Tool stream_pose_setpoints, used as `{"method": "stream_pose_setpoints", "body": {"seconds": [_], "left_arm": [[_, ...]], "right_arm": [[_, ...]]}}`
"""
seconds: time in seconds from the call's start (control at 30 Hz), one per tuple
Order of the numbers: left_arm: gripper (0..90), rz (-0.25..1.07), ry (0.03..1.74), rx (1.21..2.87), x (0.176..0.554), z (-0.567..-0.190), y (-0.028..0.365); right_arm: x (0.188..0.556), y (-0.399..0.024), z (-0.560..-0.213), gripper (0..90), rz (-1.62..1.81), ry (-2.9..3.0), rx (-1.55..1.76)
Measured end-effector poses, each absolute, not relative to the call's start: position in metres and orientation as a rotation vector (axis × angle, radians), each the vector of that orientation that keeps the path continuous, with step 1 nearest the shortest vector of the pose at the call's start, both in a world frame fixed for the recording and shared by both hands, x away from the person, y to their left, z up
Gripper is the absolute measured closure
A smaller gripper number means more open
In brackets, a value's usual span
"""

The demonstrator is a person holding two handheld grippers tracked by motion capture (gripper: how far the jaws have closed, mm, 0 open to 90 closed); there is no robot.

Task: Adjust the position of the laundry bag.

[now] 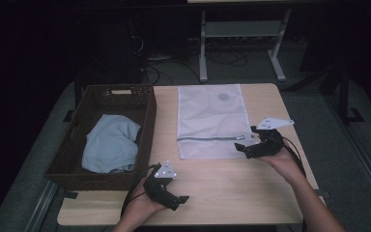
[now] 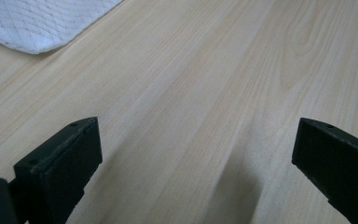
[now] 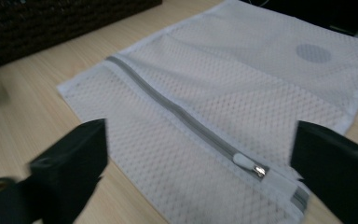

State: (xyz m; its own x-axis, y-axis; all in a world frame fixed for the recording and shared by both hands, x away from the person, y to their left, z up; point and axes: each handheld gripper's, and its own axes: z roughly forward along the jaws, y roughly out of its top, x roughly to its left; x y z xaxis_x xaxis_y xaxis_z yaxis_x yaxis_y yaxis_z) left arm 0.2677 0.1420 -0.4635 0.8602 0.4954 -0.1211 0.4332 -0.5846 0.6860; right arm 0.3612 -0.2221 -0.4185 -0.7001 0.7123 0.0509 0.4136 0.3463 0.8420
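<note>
Hovering right gripper (image 3: 200, 172) over mesh bag (image 3: 242, 93)

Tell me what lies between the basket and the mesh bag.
Nothing: the high view shows a bare strip of table between the basket and mesh bag.

Beside the mesh laundry bag (image 1: 211, 121), the basket (image 1: 92, 164) hides the lower folds of the blue cloth (image 1: 110, 144) behind its near wall.

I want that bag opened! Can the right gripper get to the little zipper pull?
Probably yes. The right gripper hovers open at the mesh laundry bag, and the zipper pull lies bare between its jaws with nothing covering it.
</note>
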Motion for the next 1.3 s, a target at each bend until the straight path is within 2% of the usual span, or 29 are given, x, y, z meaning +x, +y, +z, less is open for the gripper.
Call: {"method": "stream_pose_setpoints", "body": {"seconds": [0.2,0.33,0.67,0.77,1.07,1.13,1.23,1.3], "left_arm": [[1.5,0.104,0.663,2.281,0.267,-0.464,0.142],[1.5,0.104,0.667,2.277,0.268,-0.464,0.142],[1.5,0.104,0.665,2.279,0.268,-0.464,0.142],[1.5,0.104,0.666,2.279,0.268,-0.463,0.142],[1.5,0.103,0.664,2.277,0.268,-0.463,0.142],[1.5,0.104,0.665,2.276,0.268,-0.463,0.141],[1.5,0.103,0.664,2.275,0.267,-0.463,0.141],[1.5,0.102,0.662,2.276,0.267,-0.463,0.141]], "right_arm": [[0.371,-0.213,-0.416,8.5,1.248,2.322,0.983],[0.379,-0.208,-0.416,13.0,1.246,2.316,1.0],[0.395,-0.198,-0.412,15.7,1.224,2.329,1.018],[0.399,-0.195,-0.41,19.8,1.245,2.315,1.012],[0.417,-0.187,-0.407,23.4,1.215,2.358,1.036],[0.42,-0.185,-0.407,25.7,1.194,2.363,1.034],[0.428,-0.182,-0.408,34.7,1.192,2.381,1.032],[0.431,-0.181,-0.409,35.0,1.182,2.39,1.032]]}}
